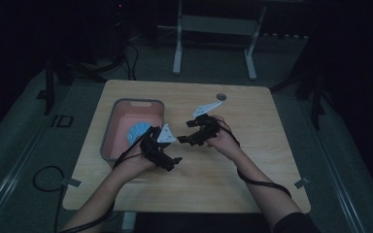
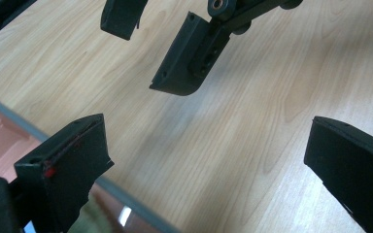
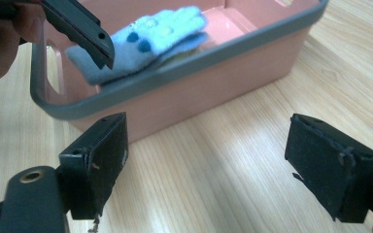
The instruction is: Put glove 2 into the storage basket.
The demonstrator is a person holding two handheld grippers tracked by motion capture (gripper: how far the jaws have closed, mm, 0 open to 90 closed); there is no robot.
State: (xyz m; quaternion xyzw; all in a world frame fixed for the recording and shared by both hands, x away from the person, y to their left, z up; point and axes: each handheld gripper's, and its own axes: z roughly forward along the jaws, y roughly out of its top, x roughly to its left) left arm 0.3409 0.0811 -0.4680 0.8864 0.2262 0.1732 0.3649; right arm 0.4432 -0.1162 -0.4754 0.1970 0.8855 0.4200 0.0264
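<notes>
- Left gripper hovers over the wooden table, jaws spread, nothing between them.
- Right gripper likewise wide apart, unladen.
- Light-blue glove, seemingly knitted, lies inside the pink bin beyond.

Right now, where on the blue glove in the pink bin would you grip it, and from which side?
Probably at the cuff end of the blue glove, coming down from above. It lies flat in the pink bin, whose walls block a sideways approach, and the cuff sits near the rim by the left gripper. Both the left and the right gripper are open and empty.
</notes>
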